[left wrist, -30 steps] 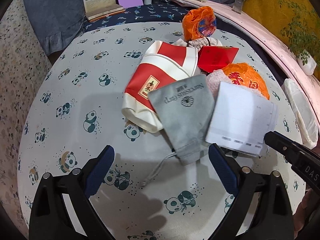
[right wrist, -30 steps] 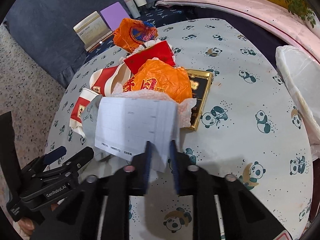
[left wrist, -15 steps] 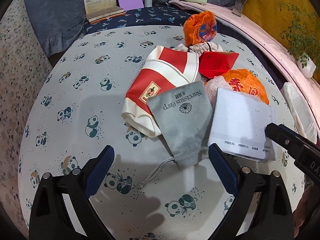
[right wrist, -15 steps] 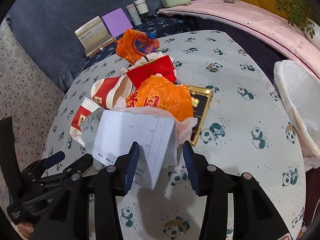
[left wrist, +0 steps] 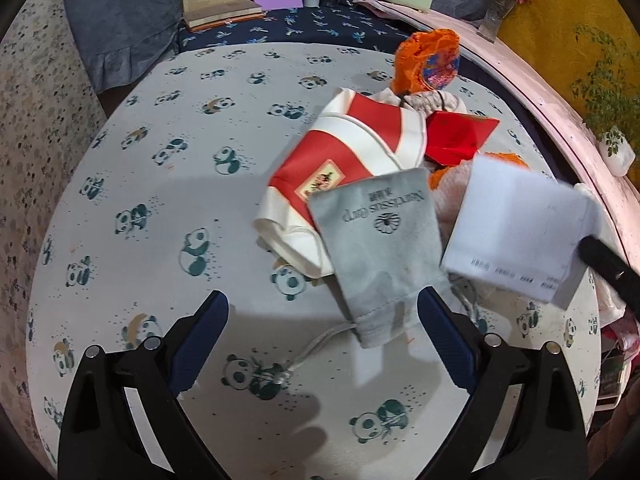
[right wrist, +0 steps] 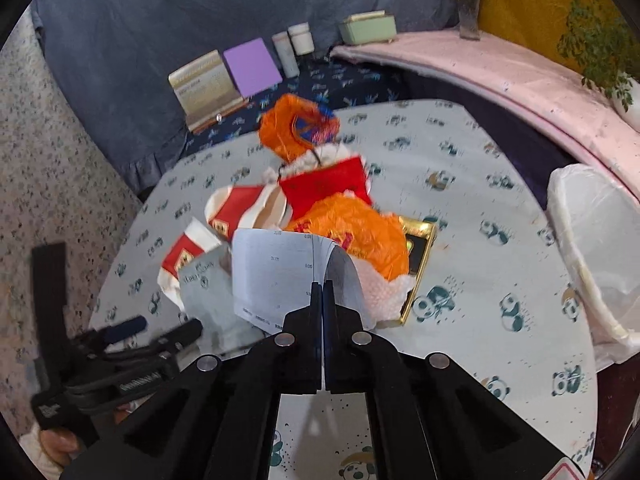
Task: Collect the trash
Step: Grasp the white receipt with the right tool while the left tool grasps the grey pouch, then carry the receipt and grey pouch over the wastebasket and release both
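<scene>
A heap of trash lies on the round panda-print table (left wrist: 160,160). My right gripper (right wrist: 322,285) is shut on a white printed paper sheet (right wrist: 276,272), which curls up off the heap; in the left wrist view that paper sheet (left wrist: 516,236) hangs lifted at the right. Under it sit an orange plastic bag (right wrist: 360,236), white foam wrap (right wrist: 384,288), a red envelope (right wrist: 324,188) and a gold-edged black box (right wrist: 420,256). My left gripper (left wrist: 324,320) stands open over the bottom end of a grey drawstring pouch (left wrist: 380,240), beside a red-and-white paper bag (left wrist: 344,160).
A bin lined with a white bag (right wrist: 592,248) stands off the table's right edge. Another orange wrapper (right wrist: 300,128) lies at the far side of the heap. Books (right wrist: 200,84), a purple card, jars and a green box line the dark-blue bench behind. A pink ledge (right wrist: 500,76) curves along the right.
My right gripper opened around the paper's edge, then shut on it and rose, curling the sheet up off the pile. My left gripper stayed open and nearly still.
</scene>
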Motion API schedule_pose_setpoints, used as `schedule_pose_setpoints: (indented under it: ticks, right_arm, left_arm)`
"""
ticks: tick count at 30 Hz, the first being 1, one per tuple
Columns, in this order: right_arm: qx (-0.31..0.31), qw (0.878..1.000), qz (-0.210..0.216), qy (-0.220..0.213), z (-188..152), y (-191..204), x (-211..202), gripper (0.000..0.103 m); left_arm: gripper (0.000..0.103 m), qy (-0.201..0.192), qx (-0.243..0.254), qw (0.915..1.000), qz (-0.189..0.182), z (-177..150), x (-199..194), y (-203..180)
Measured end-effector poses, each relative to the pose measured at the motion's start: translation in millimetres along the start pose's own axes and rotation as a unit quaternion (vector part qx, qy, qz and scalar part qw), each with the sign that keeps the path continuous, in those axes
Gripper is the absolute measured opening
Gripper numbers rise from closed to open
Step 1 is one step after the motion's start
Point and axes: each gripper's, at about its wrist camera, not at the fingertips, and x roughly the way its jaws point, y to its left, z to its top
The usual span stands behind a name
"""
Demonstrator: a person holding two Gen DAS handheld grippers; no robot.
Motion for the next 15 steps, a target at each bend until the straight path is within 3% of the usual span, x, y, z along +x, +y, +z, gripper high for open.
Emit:
schedule_pose_setpoints:
  ticks: [5,10,11,13,15]
  right_arm:
    - [0.023,0.999,-0.007,-0.034,15,-15,-21,0.001]
    - [0.041,0.998,-0.012,-0.04,22,-29,-23,0.002]
    - [0.044,0.998,-0.013,-0.039,21,-31,-23,0.002]
    - [0.048,0.998,-0.012,-0.037,21,-34,-22,0.002]
    - [0.052,0.998,-0.01,-0.035,20,-37,-22,0.002]
  left_arm:
    - [0.094,0.001,0.008,0.9999,-0.013,5,7,-19]
    - [0.094,0.017,0.007,0.9997,-0.016,12,23,-33]
    - [0.092,0.018,0.006,0.9997,-0.018,13,25,-34]
    - [0.077,0.017,0.009,0.9995,-0.024,14,24,-37]
    - [0.055,0.022,0.022,0.9991,-0.029,14,24,-41]
